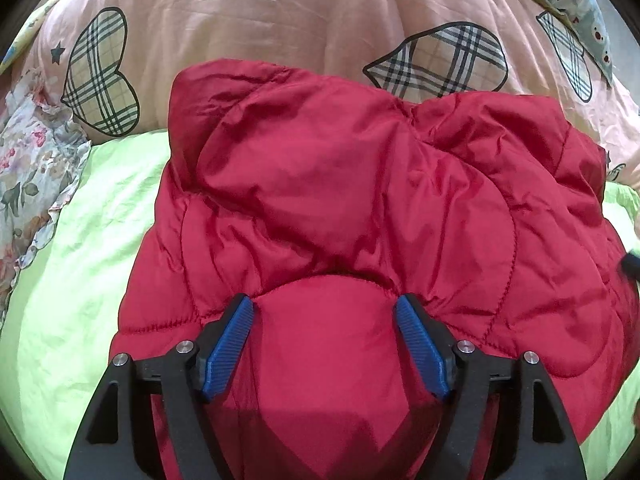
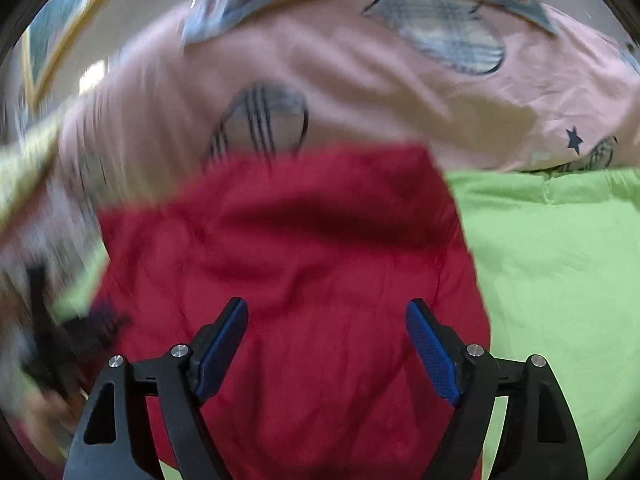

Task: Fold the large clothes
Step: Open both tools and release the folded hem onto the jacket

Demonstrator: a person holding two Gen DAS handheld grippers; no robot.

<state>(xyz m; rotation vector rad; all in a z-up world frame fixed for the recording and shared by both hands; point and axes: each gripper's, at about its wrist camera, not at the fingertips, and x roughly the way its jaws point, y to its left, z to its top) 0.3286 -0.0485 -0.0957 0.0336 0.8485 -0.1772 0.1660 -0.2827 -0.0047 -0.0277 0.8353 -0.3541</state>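
A red quilted puffer jacket (image 1: 340,208) lies folded into a compact bundle on a lime green bed sheet (image 1: 80,264). My left gripper (image 1: 325,310) is open, its blue-padded jaws straddling a puffed fold at the jacket's near edge without pinching it. In the right wrist view, which is motion-blurred, the same red jacket (image 2: 304,248) fills the centre. My right gripper (image 2: 326,314) is open and empty, hovering over the jacket's near part.
A pink quilt with plaid heart patches (image 1: 280,20) is bunched behind the jacket. A floral cloth (image 1: 28,168) lies at the left, a blue patterned pillow (image 1: 576,4) at the far right. Green sheet (image 2: 560,280) extends right of the jacket.
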